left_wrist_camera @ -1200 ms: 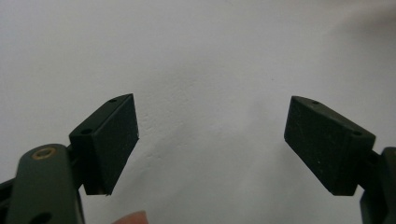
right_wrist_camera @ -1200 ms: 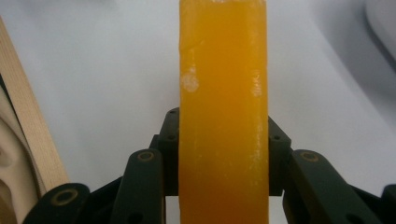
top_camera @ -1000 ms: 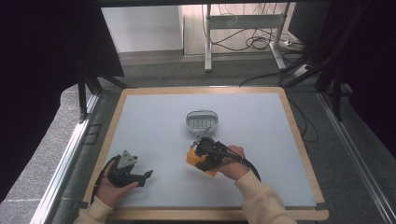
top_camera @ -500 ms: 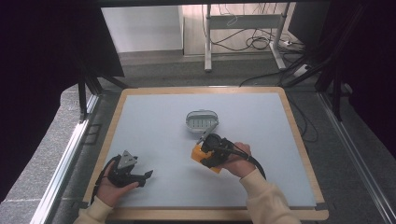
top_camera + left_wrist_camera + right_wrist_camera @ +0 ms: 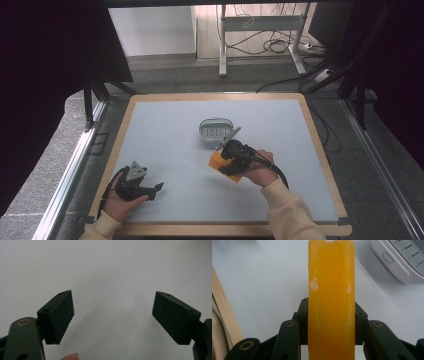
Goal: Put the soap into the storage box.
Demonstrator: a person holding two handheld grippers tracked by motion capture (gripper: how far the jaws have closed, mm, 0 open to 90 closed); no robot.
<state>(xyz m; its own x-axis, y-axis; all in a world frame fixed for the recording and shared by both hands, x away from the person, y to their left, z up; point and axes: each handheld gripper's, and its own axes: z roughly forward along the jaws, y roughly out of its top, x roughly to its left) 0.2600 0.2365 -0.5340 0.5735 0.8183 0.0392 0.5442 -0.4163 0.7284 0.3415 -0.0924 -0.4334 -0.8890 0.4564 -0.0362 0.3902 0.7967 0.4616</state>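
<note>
Since a second ago the right gripper (image 5: pixel 223 156) has carried the orange bar (image 5: pixel 218 161) a little toward the white dish (image 5: pixel 216 129), closing the gap. By the look of it the bar is already picked up, and setting it into the dish is what remains. Its jaws are clamped on the bar (image 5: pixel 331 302), which stands just beside the dish (image 5: pixel 402 257). Meanwhile the left gripper (image 5: pixel 156 187) rests near the table (image 5: pixel 165 120) edge, jaws spread wide and empty.

Orange soap bar (image 5: pixel 331 302) — translucent, on edge, clamped between jaws.
</note>
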